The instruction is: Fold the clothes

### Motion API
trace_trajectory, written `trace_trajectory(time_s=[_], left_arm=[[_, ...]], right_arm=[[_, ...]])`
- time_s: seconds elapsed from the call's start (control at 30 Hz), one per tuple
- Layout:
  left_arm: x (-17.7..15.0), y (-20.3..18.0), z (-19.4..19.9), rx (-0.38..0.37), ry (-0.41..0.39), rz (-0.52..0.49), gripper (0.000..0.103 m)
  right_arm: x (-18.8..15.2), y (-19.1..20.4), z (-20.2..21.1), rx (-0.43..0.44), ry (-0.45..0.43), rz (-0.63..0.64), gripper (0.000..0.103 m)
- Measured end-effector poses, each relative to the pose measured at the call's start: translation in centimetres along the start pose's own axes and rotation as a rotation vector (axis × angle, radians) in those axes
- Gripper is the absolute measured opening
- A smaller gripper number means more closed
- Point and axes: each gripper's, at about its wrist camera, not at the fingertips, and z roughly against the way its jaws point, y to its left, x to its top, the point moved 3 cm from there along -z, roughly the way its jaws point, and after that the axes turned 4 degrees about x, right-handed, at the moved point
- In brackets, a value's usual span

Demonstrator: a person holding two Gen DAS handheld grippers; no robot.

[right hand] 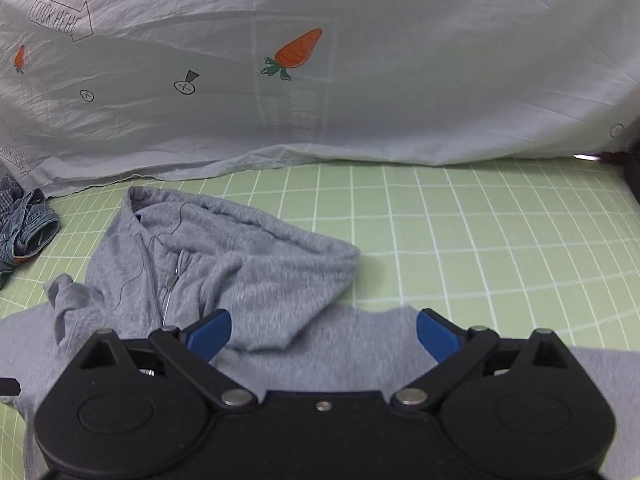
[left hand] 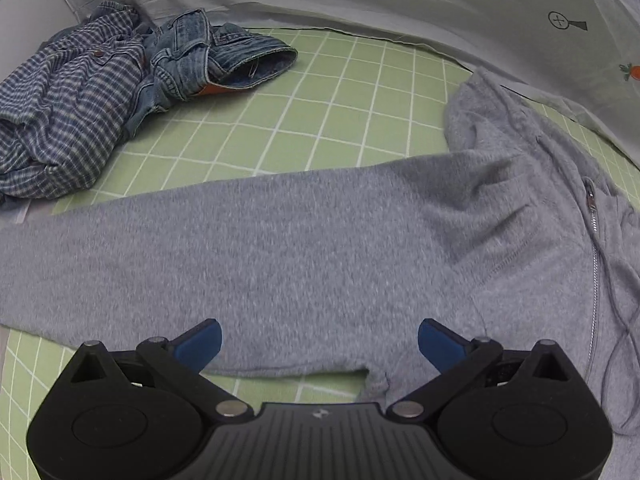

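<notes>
A grey zip hoodie (left hand: 320,240) lies spread on the green grid mat (left hand: 320,92). In the left wrist view one sleeve stretches left across the frame, with the zipper (left hand: 594,248) at the right. My left gripper (left hand: 319,344) hovers open over the sleeve's lower edge, nothing between its blue fingers (left hand: 202,344). In the right wrist view the hoodie (right hand: 256,280) shows its rumpled hood and zipper pull (right hand: 172,280). My right gripper (right hand: 323,334) is open above the grey fabric just below the hood, holding nothing.
A crumpled blue checked shirt (left hand: 60,108) and denim jeans (left hand: 208,56) are piled at the far left of the mat; the jeans (right hand: 28,232) also show in the right wrist view. A white printed sheet (right hand: 320,72) hangs along the back. Bare mat (right hand: 500,240) lies right of the hood.
</notes>
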Motion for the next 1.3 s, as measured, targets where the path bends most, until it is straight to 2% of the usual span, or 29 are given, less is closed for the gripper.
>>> trace_trajectory(time_s=[0.17, 0.37, 0.43, 0.53, 0.6, 0.63, 0.67, 0.73, 0.83, 0.87, 0.93, 1.0, 1.03, 1.07, 1.13, 1.2, 1.23, 1.27, 1.3], left_arm=[[2.0, -1.1, -2.7, 0.014, 0.041, 0.021, 0.103], [3.4, -1.5, -4.0, 0.022, 0.038, 0.050, 0.103], [3.7, -1.6, -4.2, 0.018, 0.029, 0.043, 0.103], [4.1, -1.7, -4.4, 0.013, 0.012, 0.030, 0.103], [4.3, -1.8, -4.4, 0.010, 0.000, 0.023, 0.103], [4.4, -1.8, -4.5, 0.010, -0.006, 0.024, 0.103], [4.4, -1.8, -4.5, 0.011, -0.014, 0.027, 0.103], [4.3, -1.8, -4.4, 0.014, -0.031, 0.034, 0.103], [4.2, -1.8, -4.4, 0.014, -0.041, 0.034, 0.103], [4.2, -1.8, -4.4, 0.014, -0.045, 0.034, 0.103], [4.1, -1.8, -4.3, 0.016, -0.055, 0.039, 0.103], [4.1, -1.8, -4.3, 0.020, -0.060, 0.047, 0.103], [4.1, -1.9, -4.3, 0.022, -0.059, 0.052, 0.103], [4.1, -1.9, -4.3, 0.024, -0.057, 0.056, 0.103], [4.3, -1.8, -4.2, 0.020, -0.036, 0.053, 0.103], [4.3, -1.6, -3.9, -0.005, -0.010, 0.050, 0.103], [4.1, -1.5, -3.5, -0.025, -0.010, 0.066, 0.103], [3.8, -1.3, -2.9, -0.047, -0.016, 0.085, 0.103], [3.4, -1.3, -2.1, -0.066, -0.024, 0.101, 0.103]], right_arm=[[3.8, 1.7, -6.5, 0.059, 0.040, 0.129, 0.100], [4.1, 4.8, -10.8, 0.133, 0.098, 0.222, 0.098], [3.9, 5.5, -11.3, 0.124, 0.101, 0.258, 0.097], [3.8, 5.7, -11.6, 0.136, 0.108, 0.307, 0.082], [4.3, 5.9, -11.5, 0.176, 0.105, 0.352, 0.060], [4.8, 6.0, -11.5, 0.197, 0.102, 0.387, 0.013], [5.4, 6.2, -11.5, 0.219, 0.097, 0.427, 0.012], [7.5, 6.0, -11.3, 0.178, 0.026, 0.459, 0.011], [12.2, 4.8, -9.0, 0.076, -0.185, 0.396, 0.011], [12.6, 4.5, -8.6, 0.050, -0.200, 0.373, 0.011], [12.4, 3.9, -8.7, 0.008, -0.174, 0.337, 0.013], [12.2, 3.4, -8.7, -0.034, -0.148, 0.300, 0.025], [12.1, 3.1, -8.7, -0.055, -0.135, 0.282, 0.039], [12.0, 2.8, -8.8, -0.076, -0.123, 0.263, 0.044], [9.9, 2.7, -8.6, -0.113, -0.067, 0.268, 0.045], [7.2, 2.8, -6.6, -0.149, -0.069, 0.234, 0.065], [5.8, 2.7, -4.8, -0.157, -0.086, 0.177, 0.086], [4.4, 2.6, -2.9, -0.154, -0.105, 0.108, 0.095], [2.8, 2.4, -1.1, -0.137, -0.116, 0.042, 0.096]])
